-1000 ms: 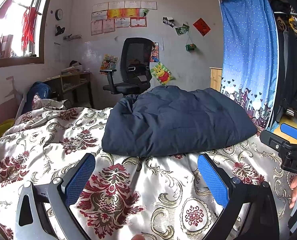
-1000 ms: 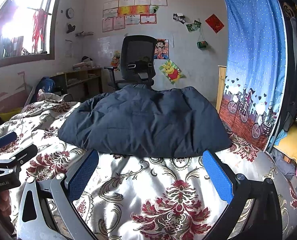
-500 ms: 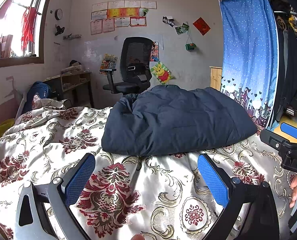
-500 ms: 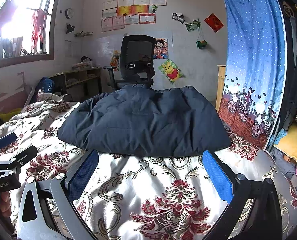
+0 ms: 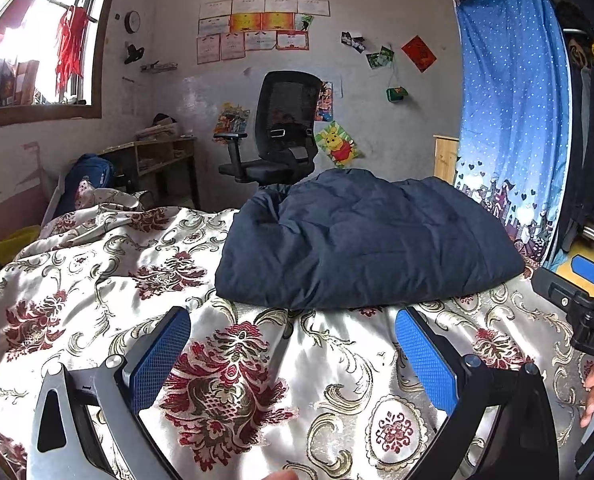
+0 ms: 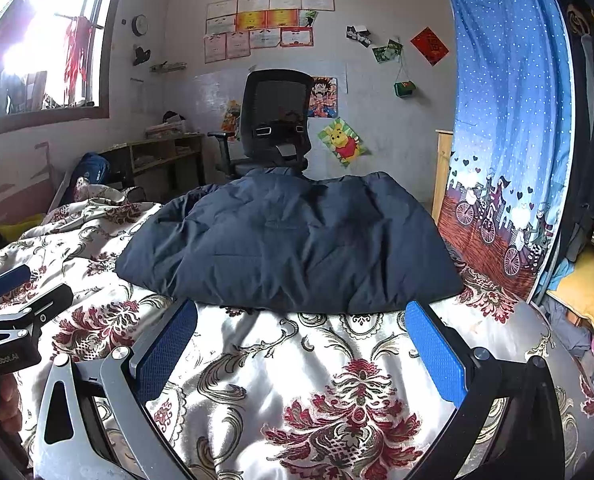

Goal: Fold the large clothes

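Hovering level above the bedspread (image 5: 97,264), both tongs, left (image 5: 293,354) and right (image 6: 301,344), gape empty before the navy garment (image 5: 361,248).

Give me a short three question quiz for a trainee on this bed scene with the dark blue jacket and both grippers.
1. True or false: the left gripper is shut on the jacket.
2. What does the jacket lie on?
A. office chair
B. floral bedspread
C. desk
3. Fill in: the right gripper is ____.

Key:
1. False; open and short of the jacket.
2. B, the bedspread.
3. Open.
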{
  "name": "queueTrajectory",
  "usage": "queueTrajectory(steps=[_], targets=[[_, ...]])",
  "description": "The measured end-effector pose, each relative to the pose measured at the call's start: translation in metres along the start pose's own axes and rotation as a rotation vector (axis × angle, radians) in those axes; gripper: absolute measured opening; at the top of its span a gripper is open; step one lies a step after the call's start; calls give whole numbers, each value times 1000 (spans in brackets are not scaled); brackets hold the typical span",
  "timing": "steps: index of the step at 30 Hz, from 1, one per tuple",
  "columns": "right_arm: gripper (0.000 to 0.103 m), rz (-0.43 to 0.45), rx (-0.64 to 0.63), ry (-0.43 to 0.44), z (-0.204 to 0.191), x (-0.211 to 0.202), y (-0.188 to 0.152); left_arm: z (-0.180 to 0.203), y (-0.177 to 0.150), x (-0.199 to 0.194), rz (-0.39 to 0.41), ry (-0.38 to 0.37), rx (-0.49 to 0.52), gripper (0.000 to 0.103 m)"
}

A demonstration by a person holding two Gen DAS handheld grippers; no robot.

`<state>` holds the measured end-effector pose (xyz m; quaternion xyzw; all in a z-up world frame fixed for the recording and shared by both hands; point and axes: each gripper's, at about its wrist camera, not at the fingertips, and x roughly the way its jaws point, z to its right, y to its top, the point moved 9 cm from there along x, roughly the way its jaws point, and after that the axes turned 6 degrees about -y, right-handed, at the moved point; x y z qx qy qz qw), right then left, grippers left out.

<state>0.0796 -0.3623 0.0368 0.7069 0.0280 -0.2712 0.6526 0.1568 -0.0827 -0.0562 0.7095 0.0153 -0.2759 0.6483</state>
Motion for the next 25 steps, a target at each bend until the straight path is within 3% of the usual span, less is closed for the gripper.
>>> queueTrajectory(steps=[25], targets=[[102,-20,-9,26,-4,2,-6,1,-3,1,-9,9,4,103]])
